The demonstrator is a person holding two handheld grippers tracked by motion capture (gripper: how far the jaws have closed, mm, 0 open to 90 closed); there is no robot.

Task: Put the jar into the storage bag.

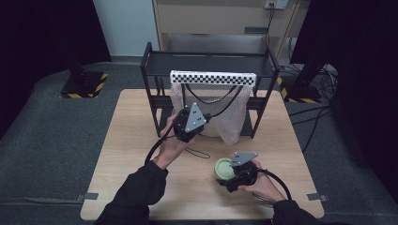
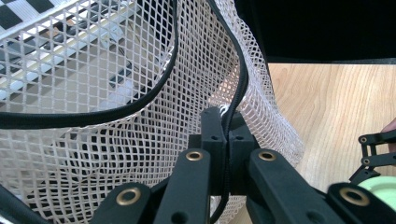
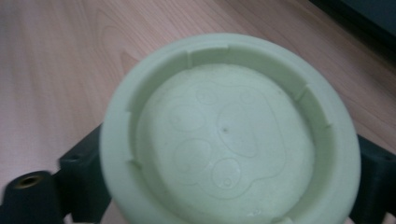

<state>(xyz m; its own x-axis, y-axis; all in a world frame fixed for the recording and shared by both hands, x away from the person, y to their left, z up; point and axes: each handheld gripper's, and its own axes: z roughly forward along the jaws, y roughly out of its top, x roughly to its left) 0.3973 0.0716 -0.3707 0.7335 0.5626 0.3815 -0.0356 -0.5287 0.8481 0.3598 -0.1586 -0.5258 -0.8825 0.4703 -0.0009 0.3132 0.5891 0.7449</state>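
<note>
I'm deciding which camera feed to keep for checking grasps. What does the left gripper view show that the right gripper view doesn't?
Left gripper view: the white mesh bag, and the left gripper shut on the bag's black cord.

Right gripper view: the pale green round dish close up, a paw print embossed on its face, with the right gripper closed on its sides.

Both: the wooden table and the green dish, which shows in part at the left gripper view's lower right corner.

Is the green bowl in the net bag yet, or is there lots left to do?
Not yet. Done: the left gripper has pinched the bag's black rim. In hand: the right gripper grips the green bowl, down by the table. Left, probably: lifting it into the bag.
</note>
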